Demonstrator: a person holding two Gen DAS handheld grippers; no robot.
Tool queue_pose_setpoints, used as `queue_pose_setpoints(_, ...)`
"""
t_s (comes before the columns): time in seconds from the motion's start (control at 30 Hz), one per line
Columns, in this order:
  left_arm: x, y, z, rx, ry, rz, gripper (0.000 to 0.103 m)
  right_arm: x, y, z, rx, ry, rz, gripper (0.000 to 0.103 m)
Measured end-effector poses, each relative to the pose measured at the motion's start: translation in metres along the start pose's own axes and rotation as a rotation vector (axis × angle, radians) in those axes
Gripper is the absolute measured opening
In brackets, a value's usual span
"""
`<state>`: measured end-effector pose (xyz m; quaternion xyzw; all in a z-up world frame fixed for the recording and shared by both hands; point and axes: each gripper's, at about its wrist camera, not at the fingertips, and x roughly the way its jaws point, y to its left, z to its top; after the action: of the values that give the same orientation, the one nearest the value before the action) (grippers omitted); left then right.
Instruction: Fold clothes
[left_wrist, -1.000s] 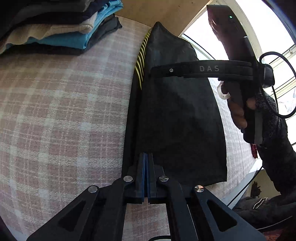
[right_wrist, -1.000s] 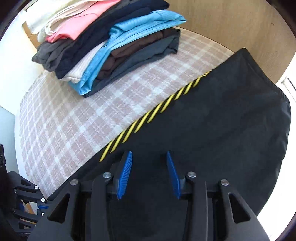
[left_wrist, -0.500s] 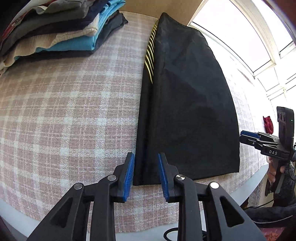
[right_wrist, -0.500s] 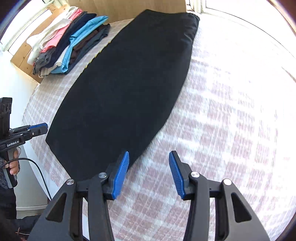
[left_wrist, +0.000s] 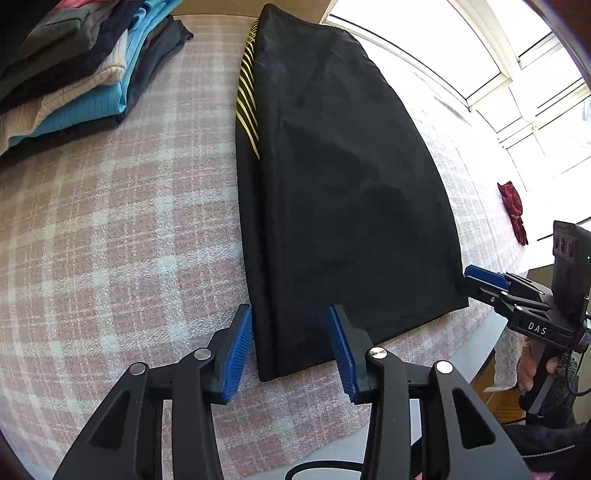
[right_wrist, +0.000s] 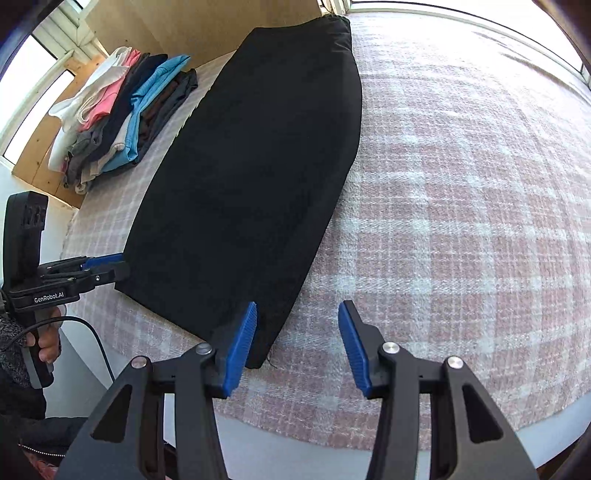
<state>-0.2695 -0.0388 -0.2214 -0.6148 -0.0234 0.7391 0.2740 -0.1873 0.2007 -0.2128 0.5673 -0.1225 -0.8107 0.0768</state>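
A long black garment (left_wrist: 332, 184) with yellow stripes along one edge lies flat, folded lengthwise, on the plaid-covered table (left_wrist: 110, 240). It also shows in the right wrist view (right_wrist: 251, 166). My left gripper (left_wrist: 291, 347) is open with its blue pads either side of the garment's near left corner. My right gripper (right_wrist: 295, 339) is open at the near right corner, the left pad over the cloth. The right gripper also shows in the left wrist view (left_wrist: 484, 278), and the left gripper in the right wrist view (right_wrist: 103, 264).
A stack of folded clothes (left_wrist: 74, 81) sits at the far left of the table, also in the right wrist view (right_wrist: 125, 110). A small red cloth (left_wrist: 511, 210) lies at the far right. The table's near edge (right_wrist: 332, 454) is just below the grippers.
My left gripper opened and let go of the garment, then spread wider at its near left corner. My right gripper moved from over the garment to its near right corner.
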Motion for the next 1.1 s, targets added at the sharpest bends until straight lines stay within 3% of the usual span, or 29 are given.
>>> queue_pose_setpoints(0.07, 0.002, 0.000, 0.002, 0.039, 0.009, 0.012, 0.027, -0.002, 0.009, -0.007, 0.016, -0.014, -0.030, 0.046)
queue_pose_setpoints(0.1, 0.005, 0.000, 0.003, 0.062, 0.017, 0.013, 0.005, -0.003, 0.013, -0.009, 0.025, -0.018, -0.035, 0.046)
queue_pose_setpoints(0.27, 0.008, 0.013, 0.011, 0.074, 0.038, -0.060, 0.003, -0.006, 0.020, -0.012, 0.085, -0.028, -0.065, 0.046)
queue_pose_setpoints(0.5, -0.009, 0.036, 0.012, -0.045, 0.034, -0.243, 0.003, 0.014, 0.024, -0.001, 0.102, 0.005, -0.036, 0.046)
queue_pose_setpoints(0.6, -0.013, 0.037, 0.020, -0.062, 0.026, -0.263, 0.003, 0.016, 0.026, -0.003, 0.084, 0.005, -0.011, 0.046)
queue_pose_setpoints(0.7, -0.009, 0.036, 0.020, -0.060, 0.030, -0.263, 0.003, 0.017, 0.027, -0.005, 0.050, 0.022, 0.022, 0.031)
queue_pose_setpoints(0.73, -0.009, 0.034, 0.019, -0.074, 0.025, -0.288, 0.003, 0.019, 0.027, -0.006, 0.047, 0.033, 0.040, 0.015)
queue_pose_setpoints(0.8, -0.009, 0.031, 0.017, -0.103, 0.016, -0.338, 0.003, 0.020, 0.025, -0.005, 0.038, 0.045, 0.067, 0.011)
queue_pose_setpoints(0.97, -0.019, 0.033, 0.019, -0.179, -0.031, -0.480, 0.003, 0.005, 0.012, 0.003, 0.100, 0.033, 0.199, 0.009)
queue_pose_setpoints(1.1, -0.044, 0.030, 0.046, -0.202, -0.115, -0.542, 0.003, -0.028, 0.000, 0.020, 0.170, -0.052, 0.325, 0.009)
